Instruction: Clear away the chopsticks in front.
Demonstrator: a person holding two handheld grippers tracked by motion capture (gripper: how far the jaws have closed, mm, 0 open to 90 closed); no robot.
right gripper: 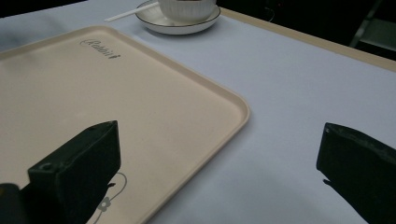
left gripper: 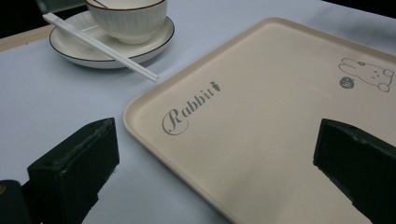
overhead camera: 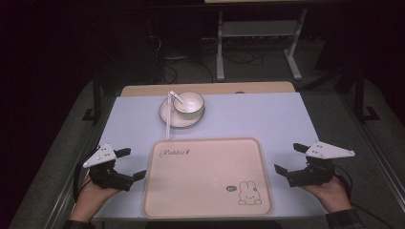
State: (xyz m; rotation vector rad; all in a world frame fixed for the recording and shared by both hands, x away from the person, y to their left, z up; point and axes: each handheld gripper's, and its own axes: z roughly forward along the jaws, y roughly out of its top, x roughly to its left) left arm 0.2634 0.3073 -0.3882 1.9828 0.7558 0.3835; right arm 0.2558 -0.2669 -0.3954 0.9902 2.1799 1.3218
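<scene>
Both hand-held grippers, left (overhead camera: 130, 163) and right (overhead camera: 287, 158), flanking tray (overhead camera: 191, 200) edges.

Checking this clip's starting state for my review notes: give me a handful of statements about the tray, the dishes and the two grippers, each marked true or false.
1. The tray has nothing lying on it. True.
2. The bowl stands on the tray. False: it sits on a saucer beyond the tray's far edge.
3. The chopsticks rest across the saucer, their tips pointing towards the tray. True.
4. The left gripper is clamped on the tray's rim. False: its jaws stand open, beside the tray, holding nothing.
5. The right gripper holds the spoon. False: it is open and empty; the spoon is in the bowl.
</scene>
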